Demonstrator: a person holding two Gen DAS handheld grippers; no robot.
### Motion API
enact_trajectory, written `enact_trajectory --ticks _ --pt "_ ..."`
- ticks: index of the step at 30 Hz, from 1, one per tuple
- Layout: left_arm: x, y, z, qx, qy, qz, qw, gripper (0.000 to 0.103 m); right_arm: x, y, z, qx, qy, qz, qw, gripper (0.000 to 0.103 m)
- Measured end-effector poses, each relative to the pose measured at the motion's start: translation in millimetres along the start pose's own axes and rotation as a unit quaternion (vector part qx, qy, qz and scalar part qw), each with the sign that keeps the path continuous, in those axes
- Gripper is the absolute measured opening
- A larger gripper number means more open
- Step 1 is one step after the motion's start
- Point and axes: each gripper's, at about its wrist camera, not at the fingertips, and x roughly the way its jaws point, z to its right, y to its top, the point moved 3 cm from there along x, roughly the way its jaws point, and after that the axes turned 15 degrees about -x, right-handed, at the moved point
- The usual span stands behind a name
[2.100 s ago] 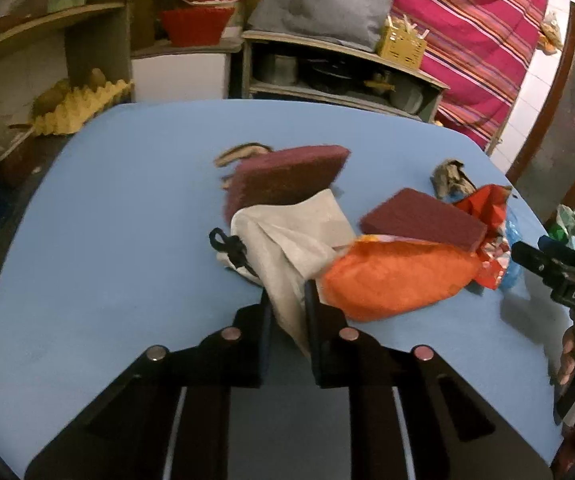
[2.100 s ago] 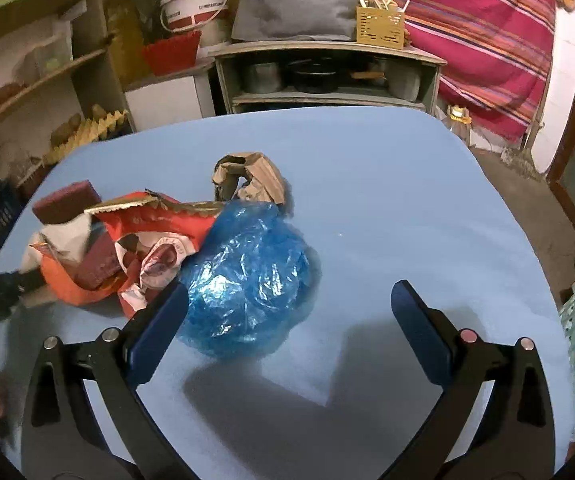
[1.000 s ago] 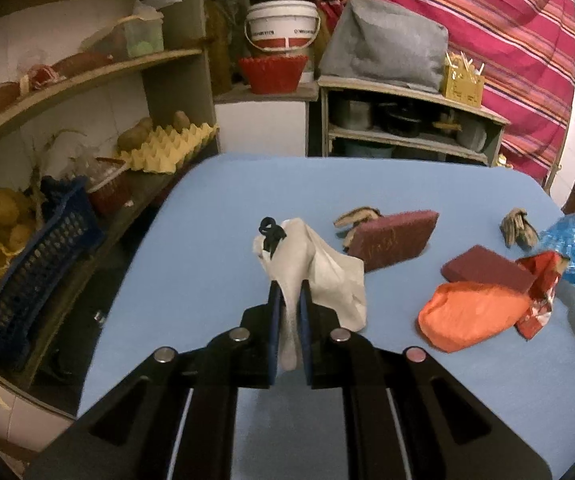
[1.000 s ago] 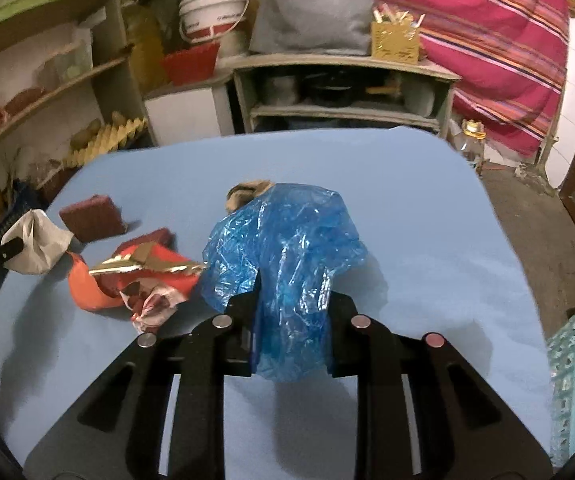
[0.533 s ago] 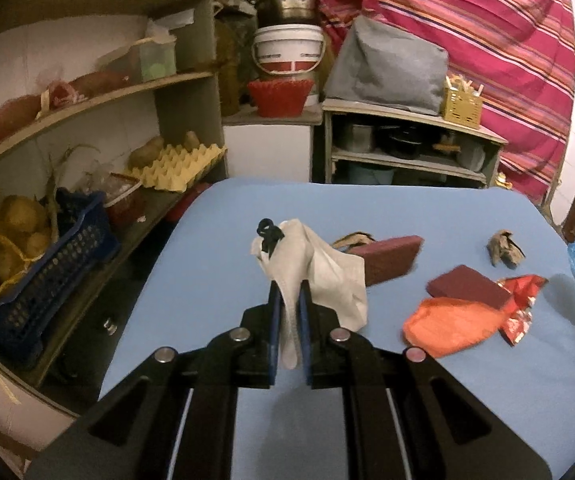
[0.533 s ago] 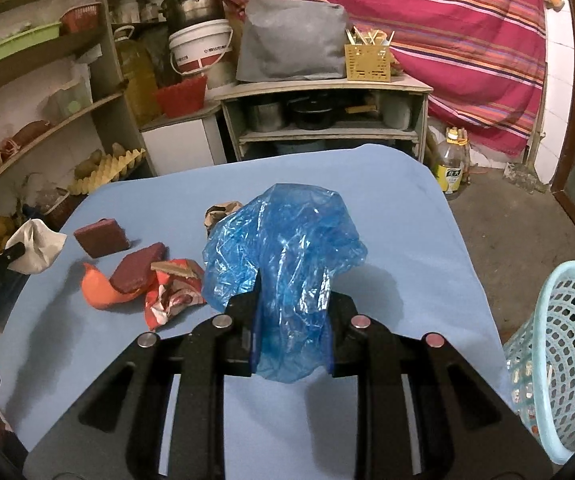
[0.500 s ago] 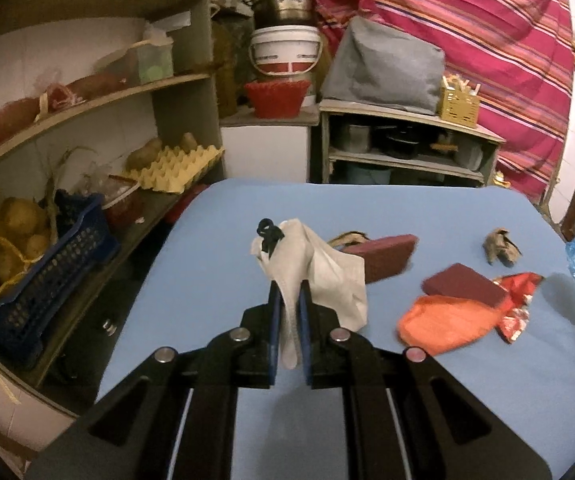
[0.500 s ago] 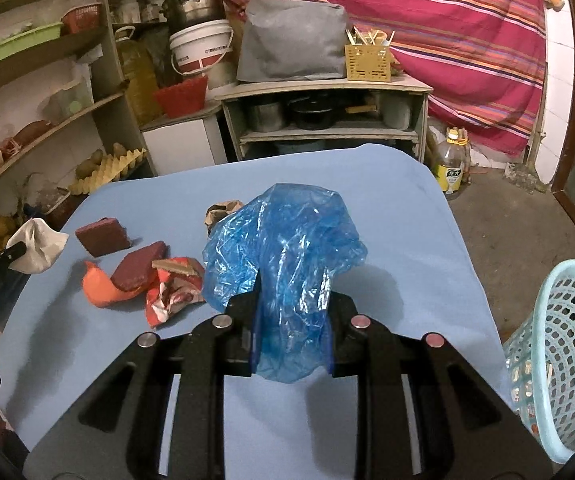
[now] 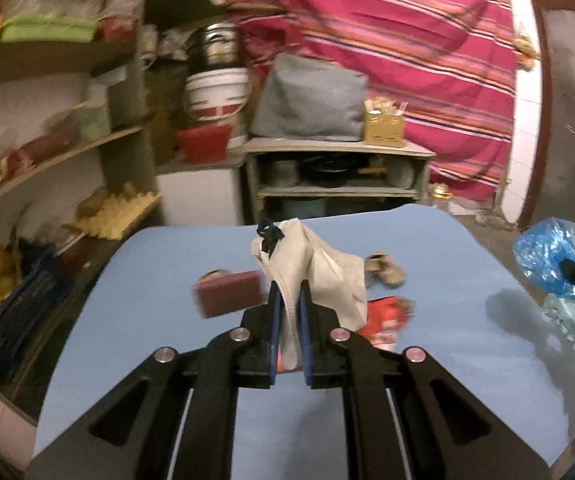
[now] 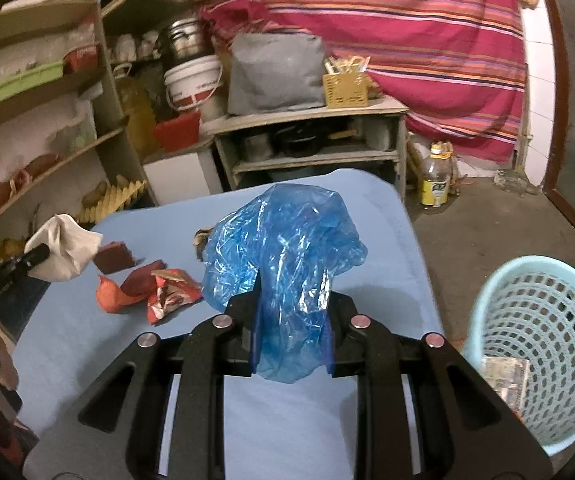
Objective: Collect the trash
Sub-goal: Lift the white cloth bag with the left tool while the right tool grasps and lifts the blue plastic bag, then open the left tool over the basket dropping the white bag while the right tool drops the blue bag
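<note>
My left gripper [image 9: 288, 300] is shut on a crumpled white cloth bag [image 9: 311, 264] with a black drawstring, held above the blue table [image 9: 159, 272]. My right gripper [image 10: 293, 300] is shut on a crinkled blue plastic bag [image 10: 283, 240], lifted over the table's right side. That blue bag [image 9: 547, 256] also shows at the right edge of the left wrist view. On the table lie a maroon sponge [image 9: 229, 294], an orange wrapper [image 10: 111, 298], a red foil wrapper [image 10: 171, 294] and a brown scrap [image 9: 385, 270]. A light blue mesh basket [image 10: 535, 344] stands on the floor right of the table.
Shelves [image 10: 43, 132] with food, egg trays and tubs line the left side. A low cabinet [image 10: 315, 144] with pots stands behind the table, below a striped red curtain [image 10: 427, 40]. A bottle [image 10: 435, 180] sits on the bare floor. Paper trash lies inside the basket.
Both grippers have lifted and drawn back from the table with their bags. The views have swung right: the mesh basket now fills the lower right of the right wrist view.
</note>
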Motion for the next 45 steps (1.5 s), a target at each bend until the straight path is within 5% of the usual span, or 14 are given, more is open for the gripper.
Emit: enact_trajectory --ticks 11,18,24,32,40,43,44,45 --pt "-3.4 -21.2 157.8 0.05 -0.105 -0.011 0.9932 0.009 -76.9 -36.5 106.4 0.042 -0.084 0.01 0.996 0.023" --pt "-2.0 -48.9 269.1 0.105 -0.174 -0.021 0.9789 0.009 -109.6 -62.3 167.0 0.069 -0.152 0.002 0.986 0.023" --pt "18.0 -83.1 348.5 0.13 -0.219 -0.07 0.9645 0.009 -116.9 -81.2 202.7 0.102 -0.174 -0.009 0.979 0.023" --pt "37.8 -116.3 414.2 0.151 -0.249 -0.124 0.9486 0.009 -133.8 -110.8 243.3 0.147 -0.203 -0.02 0.968 0.023" --pt "54.3 -127.5 420.1 0.155 -0.25 -0.163 0.9417 0.011 -127.7 -122.9 252.2 0.162 -0.198 -0.033 0.966 0.023" --pt "55.2 -129.9 417.9 0.156 -0.246 -0.171 0.9411 0.03 -123.2 -122.1 249.1 0.16 -0.196 -0.037 0.967 0.023" --pt "54.9 -130.1 417.5 0.157 -0.244 -0.17 0.9417 0.057 -122.6 -121.8 248.9 0.16 -0.195 -0.037 0.967 0.023" --pt "51.8 -128.7 414.8 0.158 -0.239 -0.155 0.9453 0.067 -122.8 -121.9 249.6 0.161 -0.194 -0.037 0.967 0.023"
